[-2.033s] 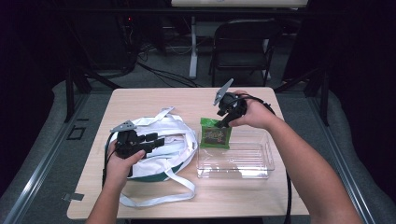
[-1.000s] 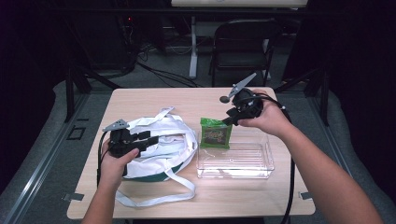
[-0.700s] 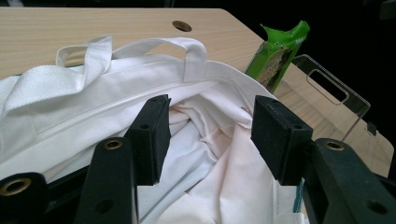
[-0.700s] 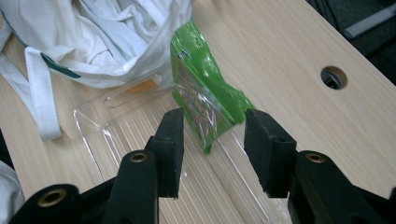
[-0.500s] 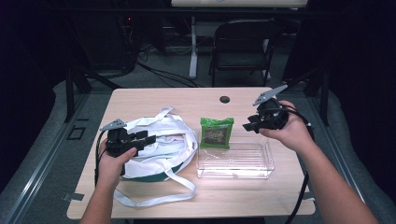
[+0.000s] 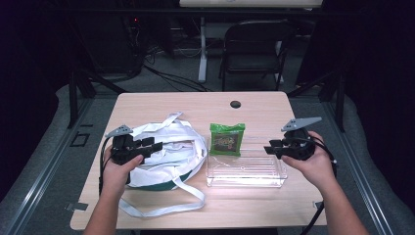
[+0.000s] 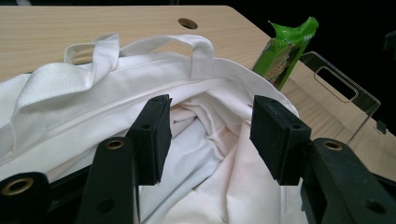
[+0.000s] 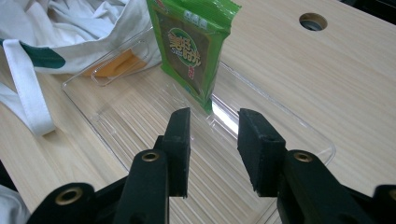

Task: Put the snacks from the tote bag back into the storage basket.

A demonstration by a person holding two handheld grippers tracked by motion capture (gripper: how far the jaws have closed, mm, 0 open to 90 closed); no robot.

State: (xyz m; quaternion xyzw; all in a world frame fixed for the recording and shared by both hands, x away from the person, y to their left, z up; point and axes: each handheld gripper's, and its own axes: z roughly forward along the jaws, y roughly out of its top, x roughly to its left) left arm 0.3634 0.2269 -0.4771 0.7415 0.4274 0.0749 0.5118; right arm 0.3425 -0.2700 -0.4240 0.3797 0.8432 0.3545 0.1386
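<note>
Wooden table [image 6: 161, 105], upright green packet [image 6: 226, 139]

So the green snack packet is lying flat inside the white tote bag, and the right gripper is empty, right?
Not quite. The green snack packet stands upright in the clear tray, beside the white tote bag, as the high view shows. The right gripper is indeed empty.

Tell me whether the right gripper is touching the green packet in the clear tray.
Apart. In the right gripper view, the right gripper has empty jaws, which have just been closing, short of the green packet; bare clear tray floor lies between.
</note>
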